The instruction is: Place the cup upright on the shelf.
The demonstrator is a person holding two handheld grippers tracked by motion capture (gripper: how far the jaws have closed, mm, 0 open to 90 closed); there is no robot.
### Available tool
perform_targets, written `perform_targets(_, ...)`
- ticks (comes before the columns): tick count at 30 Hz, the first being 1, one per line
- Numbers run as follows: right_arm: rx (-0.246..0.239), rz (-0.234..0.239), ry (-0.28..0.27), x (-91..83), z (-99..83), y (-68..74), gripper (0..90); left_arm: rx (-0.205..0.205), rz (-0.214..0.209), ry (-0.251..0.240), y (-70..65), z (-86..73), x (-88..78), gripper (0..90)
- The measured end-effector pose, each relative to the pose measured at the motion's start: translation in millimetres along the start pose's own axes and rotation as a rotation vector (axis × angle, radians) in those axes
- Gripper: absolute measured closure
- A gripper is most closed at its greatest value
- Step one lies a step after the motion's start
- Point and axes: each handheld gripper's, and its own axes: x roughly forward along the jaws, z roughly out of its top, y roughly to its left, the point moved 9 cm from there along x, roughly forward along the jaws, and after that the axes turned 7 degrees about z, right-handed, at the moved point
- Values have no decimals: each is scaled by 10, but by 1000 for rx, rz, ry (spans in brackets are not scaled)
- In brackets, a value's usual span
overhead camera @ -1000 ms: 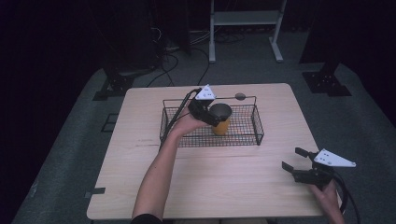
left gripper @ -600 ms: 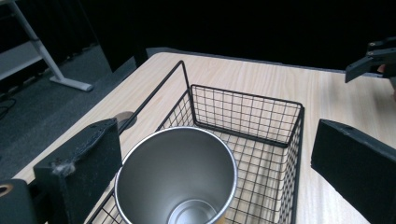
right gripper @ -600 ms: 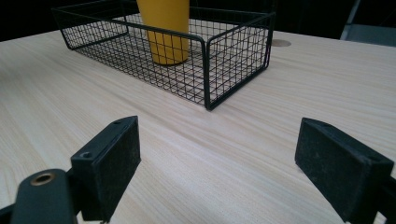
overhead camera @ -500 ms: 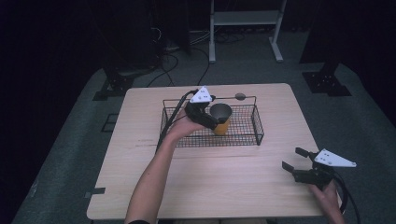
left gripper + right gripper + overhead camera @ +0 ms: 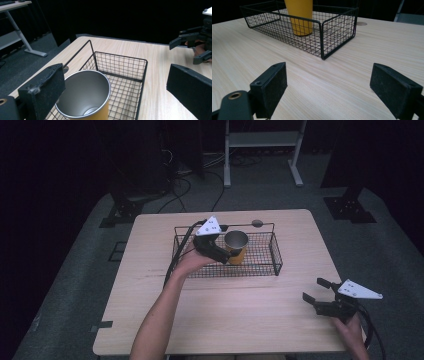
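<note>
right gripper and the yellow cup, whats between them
In the right gripper view, bare wooden table runs from the right gripper to the black wire basket, whose mesh wall stands before the yellow cup inside.

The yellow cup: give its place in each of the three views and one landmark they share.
High view: the yellow cup stands upright in the wire basket, just right of the left tongs.
Left gripper view: bottom centre, its steel inside facing up.
Right gripper view: top centre, its yellow wall inside the basket.
Shared landmark: the wire basket.
</note>
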Motion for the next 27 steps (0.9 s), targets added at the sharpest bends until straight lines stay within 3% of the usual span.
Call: perform_targets(27, 3, 2, -7, -5, 5, 1, 132, -30, 9, -21, -182, -276, -265, 13)
